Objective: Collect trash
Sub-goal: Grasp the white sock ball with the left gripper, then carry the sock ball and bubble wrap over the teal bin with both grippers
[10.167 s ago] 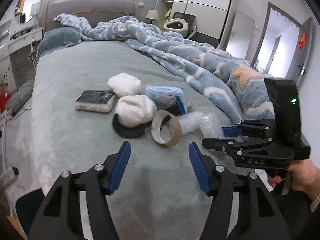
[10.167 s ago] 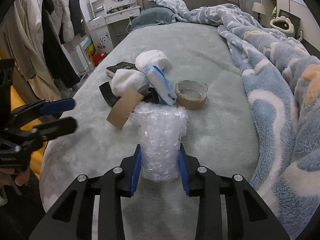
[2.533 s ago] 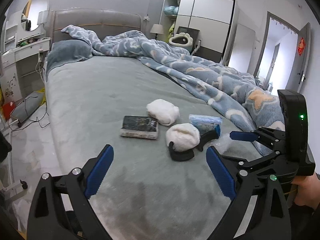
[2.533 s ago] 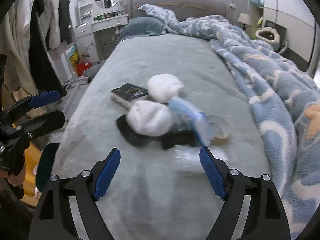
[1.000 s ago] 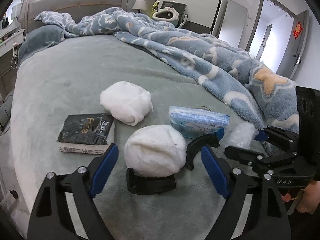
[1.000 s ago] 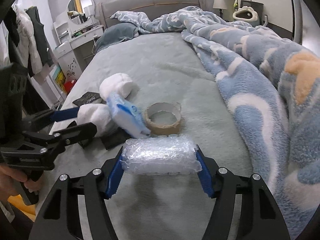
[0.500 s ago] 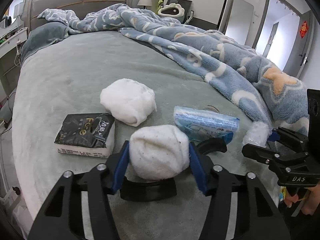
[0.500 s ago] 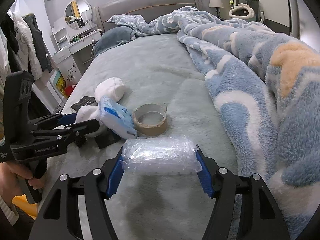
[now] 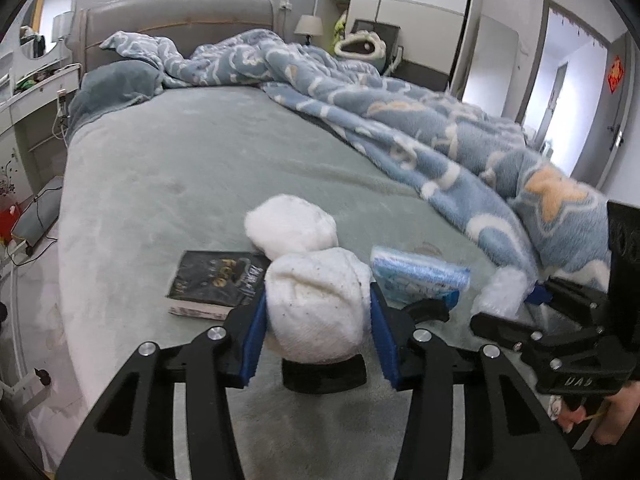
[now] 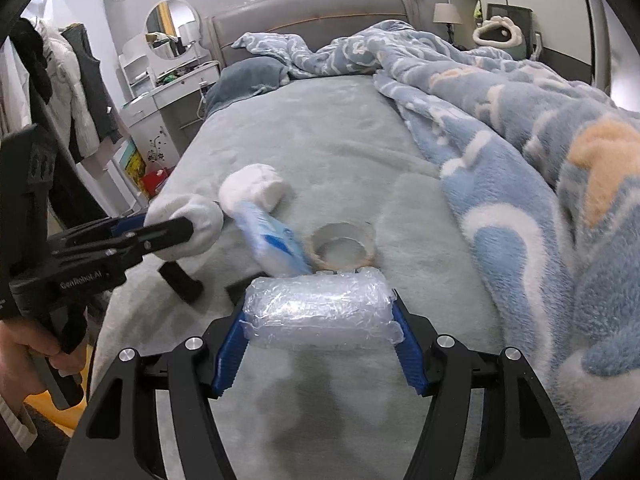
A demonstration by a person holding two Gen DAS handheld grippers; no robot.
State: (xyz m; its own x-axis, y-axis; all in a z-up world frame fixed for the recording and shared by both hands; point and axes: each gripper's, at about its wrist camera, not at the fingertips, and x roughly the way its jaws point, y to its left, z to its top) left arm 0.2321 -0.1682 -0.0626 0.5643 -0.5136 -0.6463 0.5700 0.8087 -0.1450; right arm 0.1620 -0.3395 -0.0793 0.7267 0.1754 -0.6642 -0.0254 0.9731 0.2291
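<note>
My left gripper [image 9: 316,322] has its blue pads against both sides of a dirty white wad [image 9: 316,292], and its jaws are closing on it. The wad hangs just above a black curved piece [image 9: 324,372] on the grey-green bed [image 9: 180,168]. The right wrist view shows the same wad [image 10: 188,220] in the left gripper [image 10: 160,228], held by a person's hand. My right gripper [image 10: 318,322] is shut on a roll of bubble wrap [image 10: 320,304], raised over the bed. A second white wad [image 9: 290,226], a blue packet [image 9: 416,276] and a cardboard tape ring [image 10: 344,244] lie beyond.
A black pack [image 9: 216,280] lies left of the wads. A rumpled blue fleece blanket [image 9: 400,132] covers the bed's right side. The bed's left edge drops to the floor, with a white dresser [image 10: 168,100] and hanging clothes [image 10: 80,92] beyond it.
The left jaws came in from wide apart onto the white wad and lifted it slightly off the black piece. The right gripper kept its hold on the bubble wrap.
</note>
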